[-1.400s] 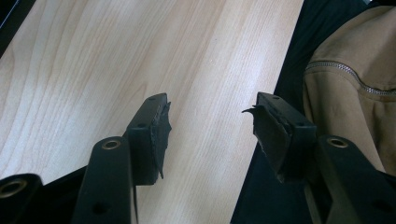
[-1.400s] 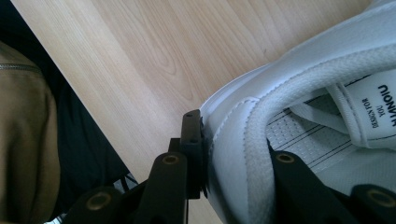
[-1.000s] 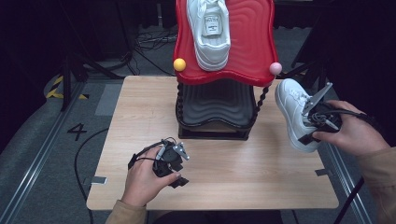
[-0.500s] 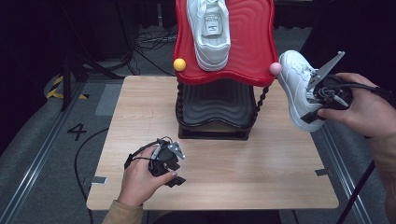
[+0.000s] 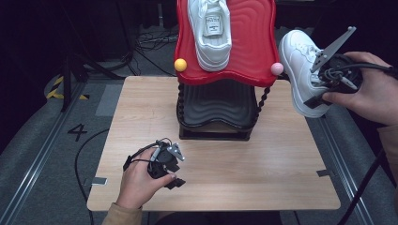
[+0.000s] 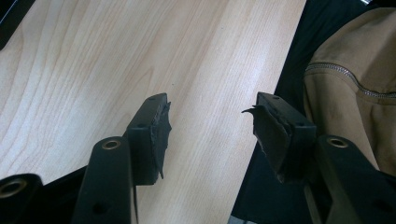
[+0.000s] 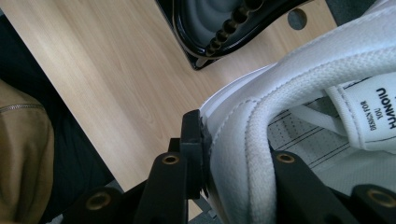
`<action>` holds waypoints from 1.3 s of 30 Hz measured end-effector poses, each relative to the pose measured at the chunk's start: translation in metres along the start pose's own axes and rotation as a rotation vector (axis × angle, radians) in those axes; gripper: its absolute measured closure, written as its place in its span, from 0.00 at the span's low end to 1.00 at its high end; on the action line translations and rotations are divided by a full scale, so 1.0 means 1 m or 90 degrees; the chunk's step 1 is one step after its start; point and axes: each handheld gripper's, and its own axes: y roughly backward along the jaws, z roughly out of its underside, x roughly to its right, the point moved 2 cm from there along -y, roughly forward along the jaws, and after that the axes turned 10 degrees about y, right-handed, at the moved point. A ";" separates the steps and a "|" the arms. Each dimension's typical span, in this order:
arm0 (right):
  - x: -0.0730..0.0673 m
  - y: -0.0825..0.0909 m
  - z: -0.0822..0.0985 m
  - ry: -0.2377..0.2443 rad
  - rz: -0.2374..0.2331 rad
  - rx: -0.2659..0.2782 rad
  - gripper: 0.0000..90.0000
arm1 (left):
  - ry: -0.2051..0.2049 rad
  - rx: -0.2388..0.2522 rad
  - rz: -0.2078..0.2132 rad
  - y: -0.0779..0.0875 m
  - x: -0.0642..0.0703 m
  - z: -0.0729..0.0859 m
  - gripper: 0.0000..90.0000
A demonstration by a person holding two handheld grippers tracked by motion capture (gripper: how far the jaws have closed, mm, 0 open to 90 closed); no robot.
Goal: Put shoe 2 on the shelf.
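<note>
Rising toward the red shelf (image 5: pixel 244 51) at two o'clock, the right gripper (image 5: pixel 324 77) is carrying a shoe (image 5: pixel 300 65), jaws clamping its collar. It is probably joining its mate (image 5: pixel 211 33) there. Left gripper (image 5: pixel 171 176) is resting open, empty, at seven o'clock.

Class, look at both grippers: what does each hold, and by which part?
The right gripper clamps the white sneaker by its heel collar; the left gripper holds nothing.
</note>
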 end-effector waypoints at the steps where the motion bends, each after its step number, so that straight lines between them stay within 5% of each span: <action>1: 0.001 0.003 -0.003 0.001 0.006 -0.002 0.85 | 0.000 0.000 0.001 0.000 0.000 0.000 0.52; 11: 0.006 0.032 -0.023 0.000 0.032 0.003 0.85 | 0.001 -0.001 0.009 -0.001 -0.004 -0.001 0.52; 20: 0.010 0.057 -0.059 0.010 0.057 0.007 0.85 | 0.000 0.004 0.011 0.000 -0.007 -0.001 0.52; 39: 0.018 0.049 -0.134 0.044 0.067 0.007 0.85 | 0.011 0.004 0.007 0.002 -0.012 0.003 0.51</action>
